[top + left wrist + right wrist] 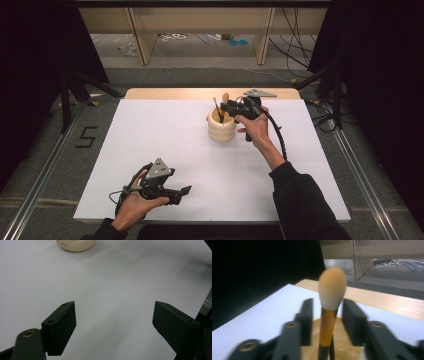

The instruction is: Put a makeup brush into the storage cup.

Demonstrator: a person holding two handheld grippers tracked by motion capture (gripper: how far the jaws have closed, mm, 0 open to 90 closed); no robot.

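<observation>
In the right gripper view, the two black jaws of the right gripper (327, 321) stand partly apart, one on each side of a makeup brush with an orange-and-white bristle head and an amber handle (331, 290). A gap shows on both sides of the handle; the pads do not press on it. The brush stands upright at frame centre, its lower end inside the round cream-coloured wooden holder (337, 345) at the bottom of the frame. The step in hand reads as releasing the brush into the holder.

Procedure for a clean release:
1. Hold the jaws at this spacing, or wider, until the handle leans on the holder's rim of its own accord.
2. Withdraw the gripper straight back along the line of its jaws. A sideways exit risks a pad catching the bristle head and tipping the brush out.
3. Avoid nudging the holder; it stands loose on the table and looks light.

In the high view, the holder (221, 126) sits just above frame centre on the white table surface (165, 145), with a second thin stick-like item beside the brush. The right gripper (227, 111) hovers at its rim.

The left gripper (185, 192) rests at lower left of the high view, well apart from the holder, jaws wide and empty.
</observation>
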